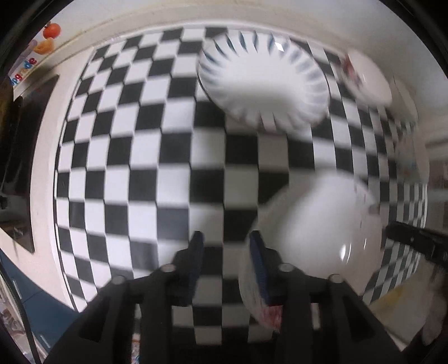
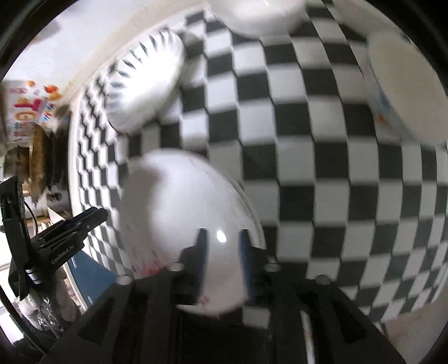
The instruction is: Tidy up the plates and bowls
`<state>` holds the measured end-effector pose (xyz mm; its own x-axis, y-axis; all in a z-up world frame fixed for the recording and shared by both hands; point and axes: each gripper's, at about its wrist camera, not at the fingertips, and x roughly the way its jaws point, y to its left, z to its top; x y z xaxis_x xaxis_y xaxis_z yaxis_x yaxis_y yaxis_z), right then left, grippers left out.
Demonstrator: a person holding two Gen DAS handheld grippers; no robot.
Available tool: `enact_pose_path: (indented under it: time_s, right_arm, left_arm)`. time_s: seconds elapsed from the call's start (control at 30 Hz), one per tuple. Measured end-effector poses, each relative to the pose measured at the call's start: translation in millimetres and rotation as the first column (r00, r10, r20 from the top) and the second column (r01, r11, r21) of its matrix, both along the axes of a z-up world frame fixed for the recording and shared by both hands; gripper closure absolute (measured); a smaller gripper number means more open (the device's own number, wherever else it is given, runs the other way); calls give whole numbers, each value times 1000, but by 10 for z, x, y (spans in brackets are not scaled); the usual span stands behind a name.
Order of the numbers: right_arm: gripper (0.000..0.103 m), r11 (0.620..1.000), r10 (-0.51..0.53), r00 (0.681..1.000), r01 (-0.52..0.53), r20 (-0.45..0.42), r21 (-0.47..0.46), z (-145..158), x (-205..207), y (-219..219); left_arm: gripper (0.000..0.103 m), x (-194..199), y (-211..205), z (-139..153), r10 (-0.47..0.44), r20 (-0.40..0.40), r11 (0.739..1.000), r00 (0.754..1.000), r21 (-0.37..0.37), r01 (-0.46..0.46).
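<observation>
From the left wrist view, at nine o'clock a dark appliance front (image 1: 16,156) stands off the checkered counter (image 1: 134,156), with bright fruit stickers (image 1: 47,36) on the wall at ten o'clock. The left gripper (image 1: 226,238) points down over bare checks, its jaws parted and nothing between them; its right finger overlaps the rim of the white bowl (image 1: 322,224), which sits at four o'clock, but the blur hides whether they touch. At twelve o'clock, well apart, lies the blue-striped bowl (image 1: 263,81). At two o'clock a floral-edged plate (image 1: 369,78) rests near the counter's far edge, and more white dishes beyond it are too blurred to name. The right gripper's black finger enters at four o'clock, just beside the white bowl.

From the right wrist view, the left gripper (image 2: 95,215) shows at eight o'clock, off the white bowl's left side. The blue-striped bowl (image 2: 145,86) lies at ten o'clock. The white bowl (image 2: 184,212) fills the lower middle, and the right gripper (image 2: 222,238) hangs above its inside, jaws apart, gripping nothing. At twelve o'clock another white dish (image 2: 257,14) is cut by the frame. At two o'clock a white dish with coloured marks on its side (image 2: 406,86) stands on the counter (image 2: 322,156), well clear of the bowl.
</observation>
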<state>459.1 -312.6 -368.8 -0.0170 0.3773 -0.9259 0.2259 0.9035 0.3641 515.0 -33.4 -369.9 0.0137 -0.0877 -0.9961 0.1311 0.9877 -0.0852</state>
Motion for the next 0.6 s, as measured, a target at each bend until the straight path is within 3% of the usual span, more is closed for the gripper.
enact_pose_path:
  time_s: [0.03, 0.1, 0.3, 0.6]
  right_arm:
    - [41, 1000, -13, 1000, 13, 27, 8, 25, 68, 5]
    - [33, 998, -42, 994, 38, 105, 42, 80, 245, 48]
    - [33, 998, -47, 989, 42, 140, 42, -20, 827, 220]
    - [34, 995, -103, 992, 103, 78, 12, -407, 1473, 333]
  left_arm:
    - [67, 129, 43, 1, 21, 0, 1000, 1000, -12, -21]
    - [67, 337, 98, -6, 47, 1, 999, 999, -26, -47]
    - [67, 999, 162, -38, 82, 45, 997, 996, -18, -81]
    - [68, 1752, 105, -327, 36, 28, 999, 999, -3, -36]
